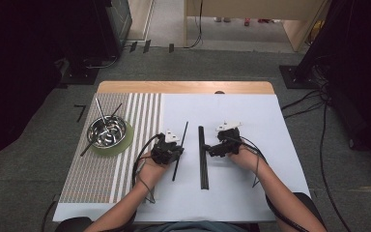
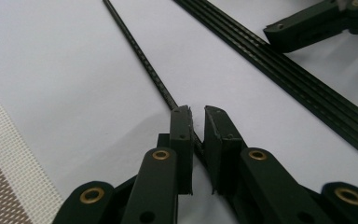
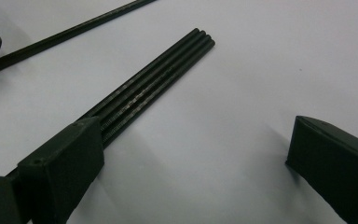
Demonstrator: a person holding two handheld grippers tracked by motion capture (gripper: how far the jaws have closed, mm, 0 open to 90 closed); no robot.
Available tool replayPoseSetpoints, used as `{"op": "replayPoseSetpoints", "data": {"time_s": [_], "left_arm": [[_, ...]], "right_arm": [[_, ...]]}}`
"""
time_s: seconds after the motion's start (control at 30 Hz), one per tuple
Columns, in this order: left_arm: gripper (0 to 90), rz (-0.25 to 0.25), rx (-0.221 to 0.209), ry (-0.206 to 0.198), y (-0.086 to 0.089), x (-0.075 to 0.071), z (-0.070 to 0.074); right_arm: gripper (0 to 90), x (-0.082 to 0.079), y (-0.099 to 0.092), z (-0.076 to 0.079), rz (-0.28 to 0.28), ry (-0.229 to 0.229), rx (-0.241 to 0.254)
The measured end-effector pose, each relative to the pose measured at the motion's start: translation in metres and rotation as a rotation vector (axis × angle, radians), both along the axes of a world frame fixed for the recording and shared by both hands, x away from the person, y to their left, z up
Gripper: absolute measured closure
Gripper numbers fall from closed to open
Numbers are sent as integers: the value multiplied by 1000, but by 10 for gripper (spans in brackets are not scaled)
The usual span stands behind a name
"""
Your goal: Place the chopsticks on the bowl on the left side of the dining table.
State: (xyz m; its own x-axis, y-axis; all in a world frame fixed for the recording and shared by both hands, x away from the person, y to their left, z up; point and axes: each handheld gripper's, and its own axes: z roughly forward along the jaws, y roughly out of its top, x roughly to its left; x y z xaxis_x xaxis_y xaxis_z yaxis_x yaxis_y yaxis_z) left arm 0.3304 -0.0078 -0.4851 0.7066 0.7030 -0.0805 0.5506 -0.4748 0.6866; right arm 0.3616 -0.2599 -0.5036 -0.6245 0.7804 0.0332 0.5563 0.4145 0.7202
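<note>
A single black chopstick (image 1: 184,134) (image 2: 144,58) (image 3: 74,30) lies on the white sheet (image 1: 251,121), slanted from near to far. My left gripper (image 1: 175,153) (image 2: 196,114) has its jaws closed around the near part of it, pads almost together with the stick between them. A bundle of several black chopsticks (image 1: 203,159) (image 2: 284,70) (image 3: 158,79) lies side by side just to the right. My right gripper (image 1: 211,149) (image 3: 191,144) stands open beside the bundle, one jaw resting over its edge, the other well off on the bare sheet.
A steel bowl (image 1: 107,130) on a green coaster (image 1: 125,142) sits on the striped placemat (image 1: 92,169) at the left, with thin sticks (image 1: 101,113) leaning in it. The wooden table edge (image 1: 183,87) runs along the back.
</note>
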Motion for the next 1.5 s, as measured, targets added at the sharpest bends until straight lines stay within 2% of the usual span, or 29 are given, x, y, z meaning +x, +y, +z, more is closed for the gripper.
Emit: {"op": "replayPoseSetpoints", "data": {"time_s": [0.17,0.37,0.7,0.83,0.9,1.0,1.1,1.2,1.5], "left_arm": [[833,8,0,-4,5,6,0],[838,4,-32,7,9,14,-1],[857,-13,-31,-7,8,23,-2],[861,0,-31,-10,11,27,-2],[865,8,-44,-3,12,28,-1],[900,15,-63,-6,13,28,1],[808,19,-54,10,11,28,0],[796,26,-45,8,12,25,1],[831,56,-13,-7,17,2,6]], "right_arm": [[32,0,0,0,0,0,0],[32,0,0,0,0,0,0],[32,0,0,0,0,0,1],[32,0,0,0,0,0,0],[32,0,0,0,0,1,0],[32,0,0,0,0,1,1],[32,0,0,0,0,1,0],[32,0,0,0,0,0,0],[33,0,0,0,0,-1,0]]}}
